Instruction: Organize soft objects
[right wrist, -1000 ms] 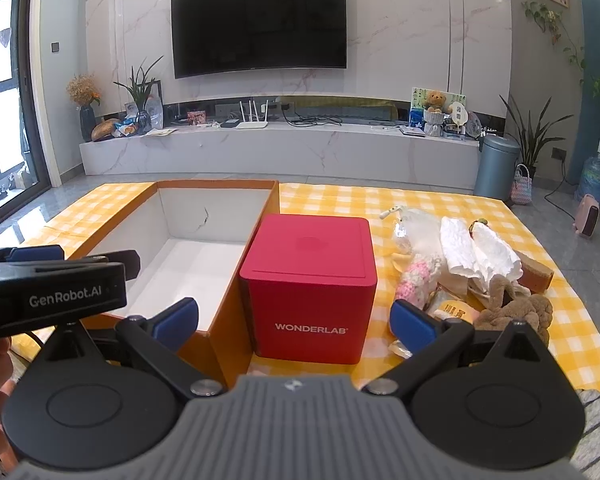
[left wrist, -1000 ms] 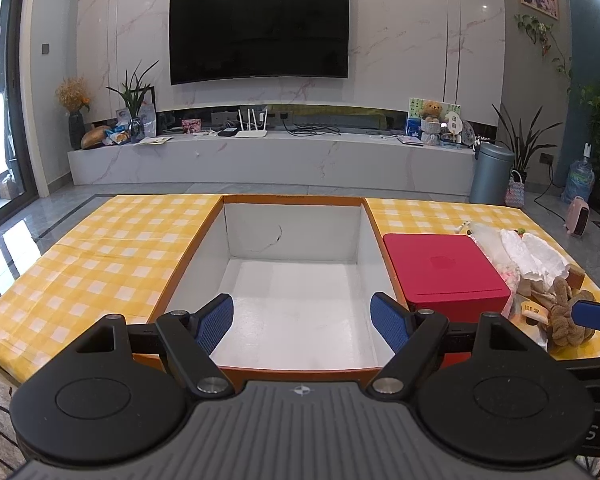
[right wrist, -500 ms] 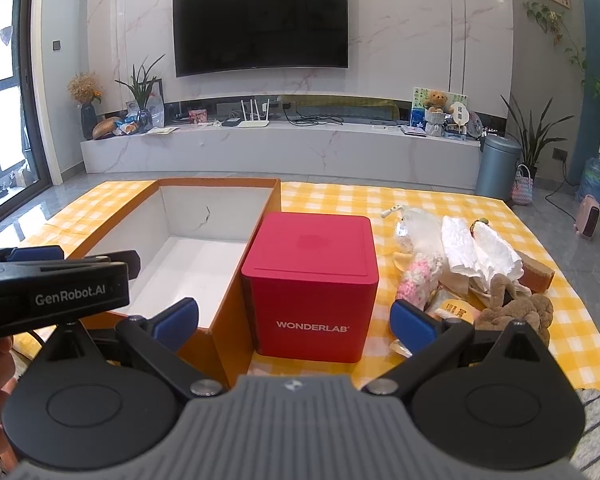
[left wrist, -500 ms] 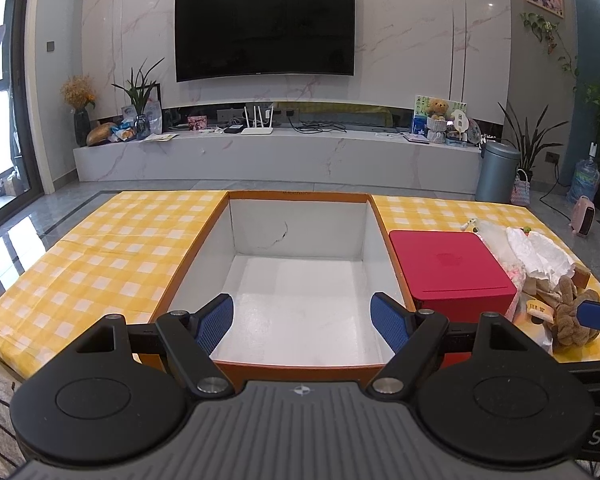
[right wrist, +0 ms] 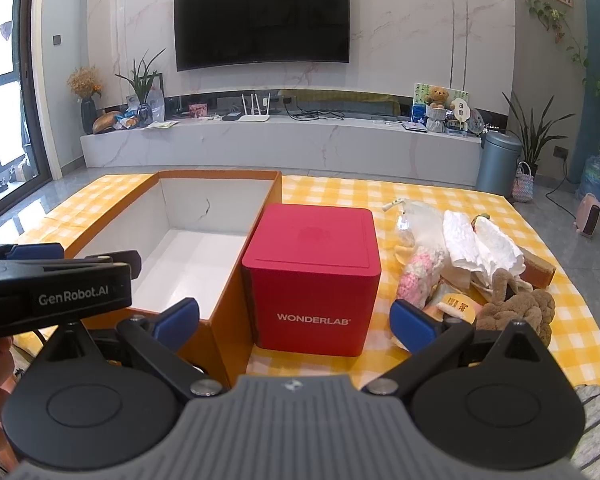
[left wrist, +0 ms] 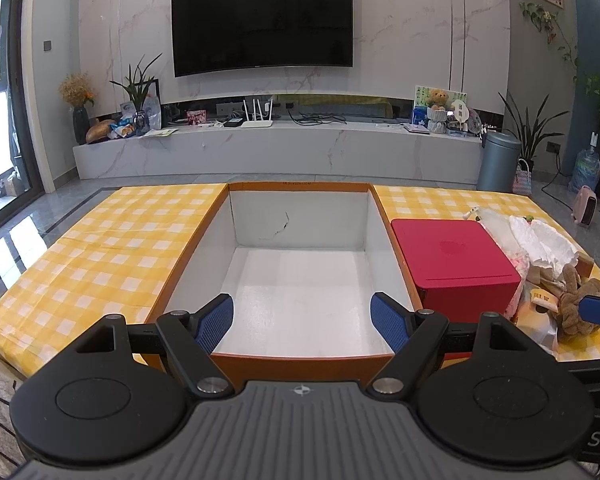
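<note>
A pile of soft objects lies on the right of the yellow checked table: a brown plush toy (right wrist: 516,308), a pink and white knitted toy (right wrist: 418,276), white crumpled cloth (right wrist: 480,248) and a clear plastic bag (right wrist: 416,216). The pile also shows in the left wrist view (left wrist: 548,264). An open orange box with a white inside (left wrist: 300,280) stands mid-table, seen also in the right wrist view (right wrist: 188,256). A red WONDERLAB box (right wrist: 314,280) stands between them. My left gripper (left wrist: 302,320) is open and empty above the orange box's near edge. My right gripper (right wrist: 294,320) is open and empty before the red box.
The yellow checked table (left wrist: 112,248) extends left of the orange box. A brown block (right wrist: 538,268) lies at the pile's right side. A small labelled packet (right wrist: 456,304) sits beside the plush toy. A TV wall and low marble shelf stand behind.
Both grippers have shifted only slightly; the view of the table has drifted a little. Both stay open and empty.
</note>
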A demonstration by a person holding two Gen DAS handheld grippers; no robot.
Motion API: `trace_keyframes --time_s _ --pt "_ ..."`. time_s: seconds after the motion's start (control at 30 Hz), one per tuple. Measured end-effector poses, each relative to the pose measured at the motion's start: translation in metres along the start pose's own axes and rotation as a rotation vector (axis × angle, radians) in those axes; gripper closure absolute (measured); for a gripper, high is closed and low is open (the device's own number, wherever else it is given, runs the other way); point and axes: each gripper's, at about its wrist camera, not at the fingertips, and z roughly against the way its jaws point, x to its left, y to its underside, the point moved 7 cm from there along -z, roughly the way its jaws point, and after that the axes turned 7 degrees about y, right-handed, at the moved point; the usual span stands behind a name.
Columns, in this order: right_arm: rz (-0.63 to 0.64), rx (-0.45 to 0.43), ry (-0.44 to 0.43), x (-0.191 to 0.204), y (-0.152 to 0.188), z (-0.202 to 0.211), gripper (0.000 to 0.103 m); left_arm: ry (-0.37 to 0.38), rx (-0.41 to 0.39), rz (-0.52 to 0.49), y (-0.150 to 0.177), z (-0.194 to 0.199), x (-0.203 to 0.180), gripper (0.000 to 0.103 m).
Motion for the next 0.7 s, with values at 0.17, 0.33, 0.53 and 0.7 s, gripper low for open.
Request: trace_keyframes --time_s 0.17,0.33,0.53,0.7 --pt "0.003 0.005 -0.005 0.0002 0.0005 -0.0004 0.003 0.007 0.01 -0.002 0.0002 -0.0018 -0.0013 0.011" --pt "-0.002 -0.005 -0.012 -0.0004 0.0004 -0.0004 0.003 0.012 0.008 -0.004 -0.0013 -0.0008 -0.0014 0.011" --pt "0.0 -0.012 -0.011 -0.0028 0.0004 0.001 0.003 0.023 0.016 -0.003 -0.0007 -0.0017 -0.0045 0.011" --pt "-0.021 -0.009 -0.026 -0.0075 0.0017 -0.0001 0.003 0.028 0.02 -0.019 -0.0024 -0.0028 -0.009 0.011"
